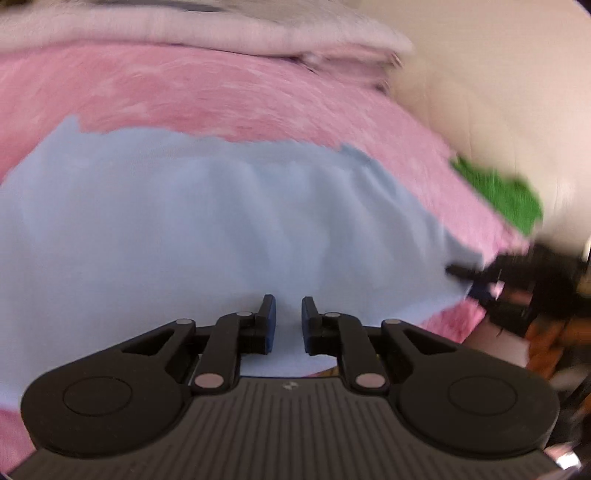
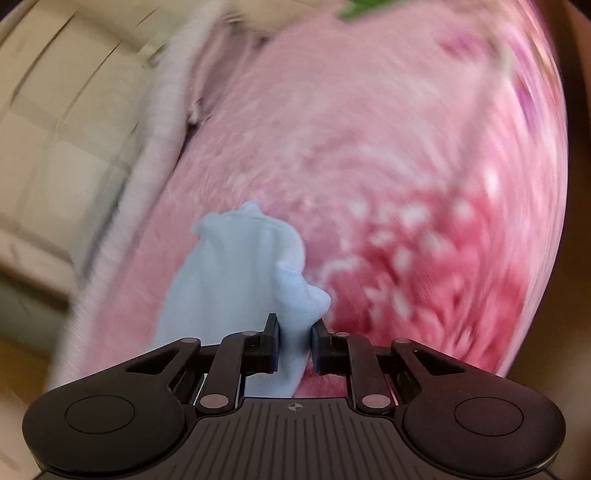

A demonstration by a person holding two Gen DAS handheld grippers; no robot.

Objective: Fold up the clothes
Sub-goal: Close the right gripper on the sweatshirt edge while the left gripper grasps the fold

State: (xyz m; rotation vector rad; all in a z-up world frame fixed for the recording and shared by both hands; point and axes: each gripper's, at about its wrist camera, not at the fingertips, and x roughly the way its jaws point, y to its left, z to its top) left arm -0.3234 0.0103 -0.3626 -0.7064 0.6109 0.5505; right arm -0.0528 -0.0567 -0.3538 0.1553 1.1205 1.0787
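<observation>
A light blue garment (image 1: 221,221) lies spread over a pink fleecy blanket (image 1: 221,92). My left gripper (image 1: 289,321) sits at its near edge with the jaws nearly together. The blue fabric fills the narrow gap, so it is shut on it. In the right wrist view, a bunched corner of the blue garment (image 2: 236,266) rises from between the pads of my right gripper (image 2: 295,343), which is shut on it. That right gripper (image 1: 469,275) also shows, blurred, at the garment's right corner in the left wrist view.
The pink blanket (image 2: 369,147) covers the whole work surface. A pale folded textile (image 1: 184,29) lies along its far edge. A green cloth (image 1: 502,195) sits at the blanket's right edge. Cream quilted upholstery (image 2: 55,110) stands beside it.
</observation>
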